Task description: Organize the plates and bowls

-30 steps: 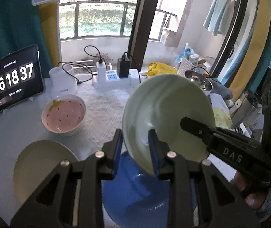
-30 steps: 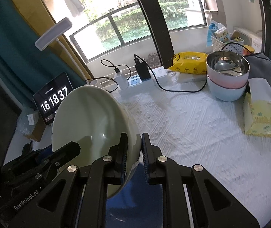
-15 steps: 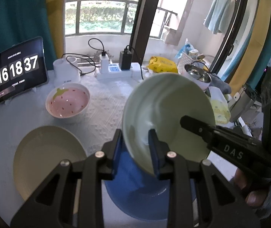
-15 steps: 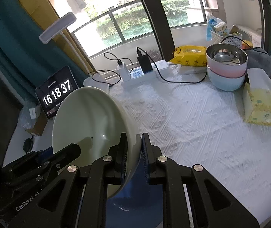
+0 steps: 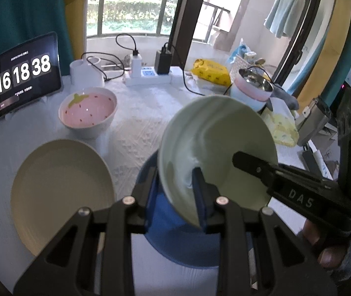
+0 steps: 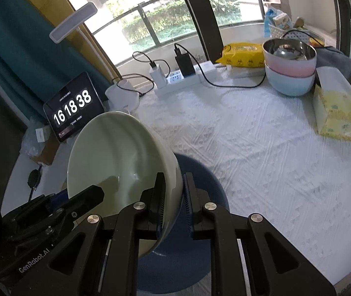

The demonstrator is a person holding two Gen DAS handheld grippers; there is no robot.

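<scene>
Green bowl point(image 5: 215, 148): glazed, slippery, breakable; your left gripper point(image 5: 175, 192) and right gripper point(image 6: 173, 197) pinch opposite rims.

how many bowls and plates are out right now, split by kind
bowls: 4 (pale green bowl, strawberry bowl, pink bowl, light blue bowl)
plates: 2 (cream plate, blue plate)
total: 6
</scene>
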